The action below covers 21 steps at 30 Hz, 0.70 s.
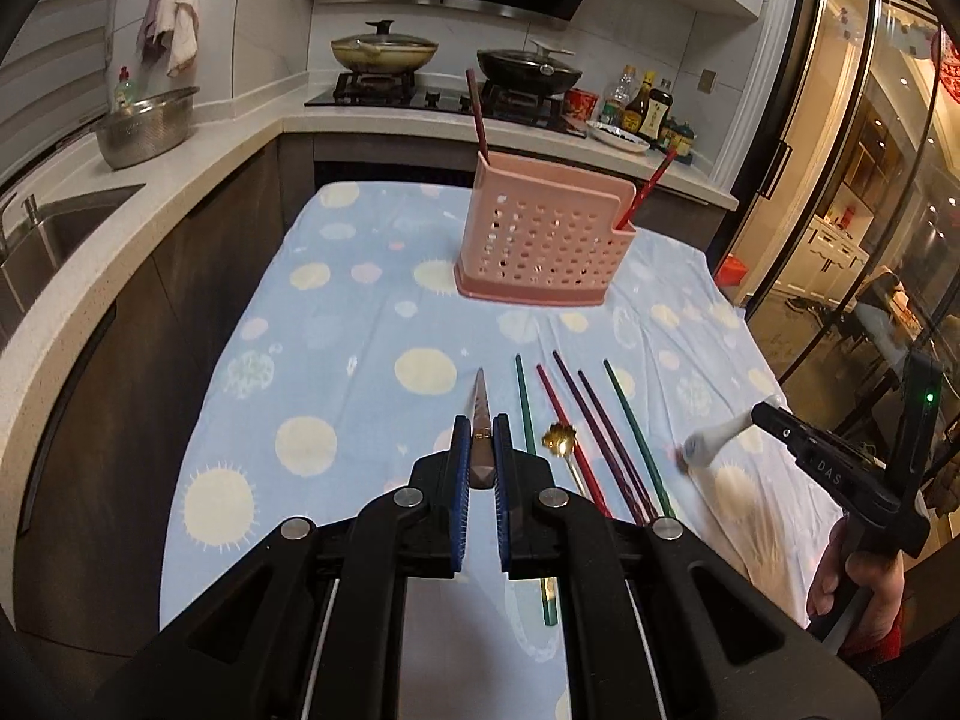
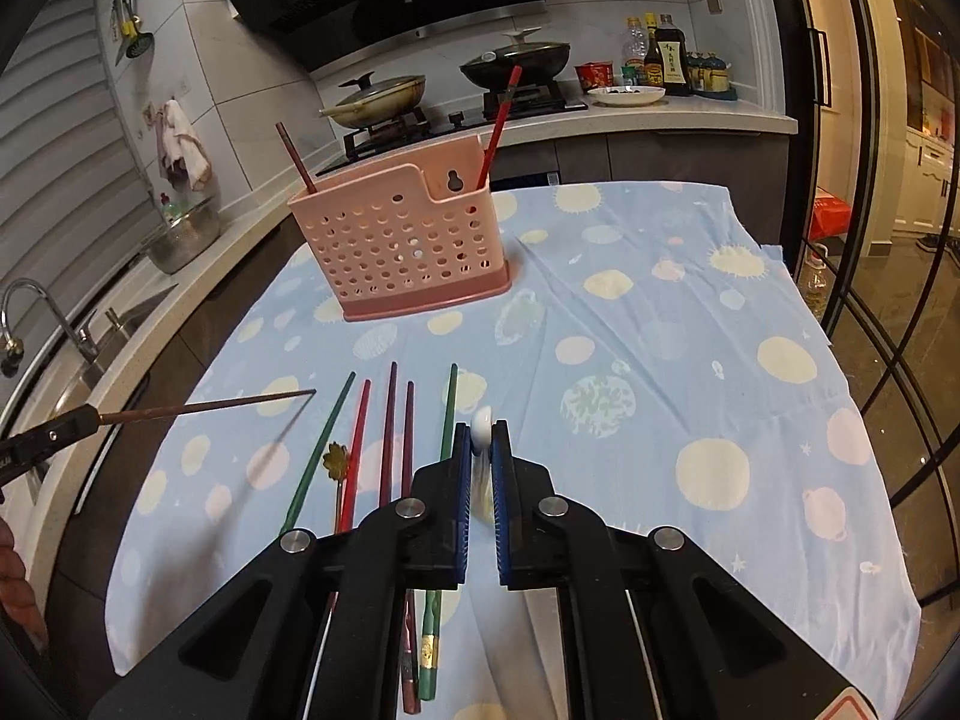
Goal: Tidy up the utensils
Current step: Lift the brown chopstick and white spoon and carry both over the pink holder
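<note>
Your left gripper (image 1: 479, 456) is clamped on a brown chopstick (image 1: 480, 420) and your right gripper (image 2: 480, 450) on a white spoon (image 2: 482, 420), both low in frame, so either could slip or miss the pink holder (image 1: 540, 240) up centre.

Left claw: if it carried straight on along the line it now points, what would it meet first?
Probably the bare blue tablecloth short of the pink utensil basket. The left claw, shut on a brown chopstick, points downward toward the basket's left end; depth is hard to judge through the fisheye.
</note>
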{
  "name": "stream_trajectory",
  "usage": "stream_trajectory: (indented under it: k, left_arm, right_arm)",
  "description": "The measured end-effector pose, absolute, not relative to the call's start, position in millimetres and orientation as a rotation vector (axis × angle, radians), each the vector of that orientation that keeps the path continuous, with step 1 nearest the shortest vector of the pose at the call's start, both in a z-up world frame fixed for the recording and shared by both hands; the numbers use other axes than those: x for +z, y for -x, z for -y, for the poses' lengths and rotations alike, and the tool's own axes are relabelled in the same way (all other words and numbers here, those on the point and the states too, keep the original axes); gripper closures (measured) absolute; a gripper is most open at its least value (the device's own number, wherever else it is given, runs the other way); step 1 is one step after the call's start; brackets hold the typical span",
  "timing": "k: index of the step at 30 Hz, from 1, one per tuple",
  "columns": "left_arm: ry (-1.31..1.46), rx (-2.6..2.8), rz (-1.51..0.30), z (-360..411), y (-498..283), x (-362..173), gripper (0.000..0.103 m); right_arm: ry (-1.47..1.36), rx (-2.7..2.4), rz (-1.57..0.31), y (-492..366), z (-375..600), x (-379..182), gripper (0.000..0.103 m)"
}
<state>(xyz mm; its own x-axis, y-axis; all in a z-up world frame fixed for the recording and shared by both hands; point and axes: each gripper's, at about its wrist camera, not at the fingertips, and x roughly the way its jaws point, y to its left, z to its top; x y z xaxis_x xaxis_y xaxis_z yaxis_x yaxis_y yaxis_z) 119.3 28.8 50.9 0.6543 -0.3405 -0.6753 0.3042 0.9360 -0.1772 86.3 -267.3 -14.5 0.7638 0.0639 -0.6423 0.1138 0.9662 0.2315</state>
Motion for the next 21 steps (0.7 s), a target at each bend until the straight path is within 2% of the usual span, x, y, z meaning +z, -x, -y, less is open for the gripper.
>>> stream_trajectory:
  k: [21]
  left_arm:
    - [-0.010, -0.405, -0.491, 14.3, -199.3, 172.8, 0.096]
  right_arm:
    - [-0.276, 0.070, -0.526, -177.7, 289.1, 86.1, 0.097]
